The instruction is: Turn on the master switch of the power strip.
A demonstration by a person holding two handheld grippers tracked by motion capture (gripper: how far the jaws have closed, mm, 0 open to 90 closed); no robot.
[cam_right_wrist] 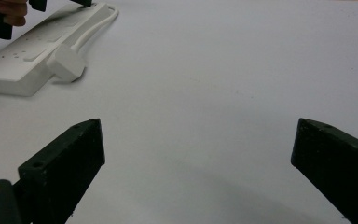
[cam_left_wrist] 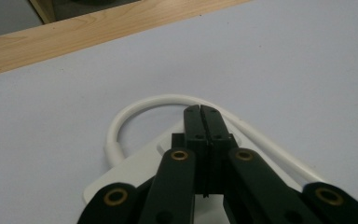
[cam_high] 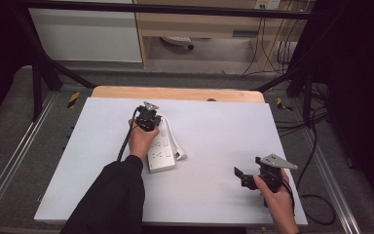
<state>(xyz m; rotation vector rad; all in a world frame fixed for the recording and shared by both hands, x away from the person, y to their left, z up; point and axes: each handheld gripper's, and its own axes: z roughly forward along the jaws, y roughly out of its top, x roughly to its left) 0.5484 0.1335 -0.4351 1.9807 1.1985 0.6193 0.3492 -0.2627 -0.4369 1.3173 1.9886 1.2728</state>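
Two grippers | left gripper (cam_left_wrist: 200, 114) jaws pressed together, nothing between them, tips over the far end of the power strip (cam_high: 161, 148) mid-table – press squarely, keep off the looped cord (cam_left_wrist: 135, 105) | right gripper (cam_right_wrist: 196, 154) gaping, empty | strip: hard glossy white plastic, boxy plug (cam_right_wrist: 66, 63); matte pale table (cam_high: 214, 146)

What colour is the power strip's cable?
White, like the power strip itself; the looped cable shows best in the left gripper view.

One power strip (cam_high: 161, 148); one plug (cam_right_wrist: 66, 63); two tongs (cam_high: 148, 116)
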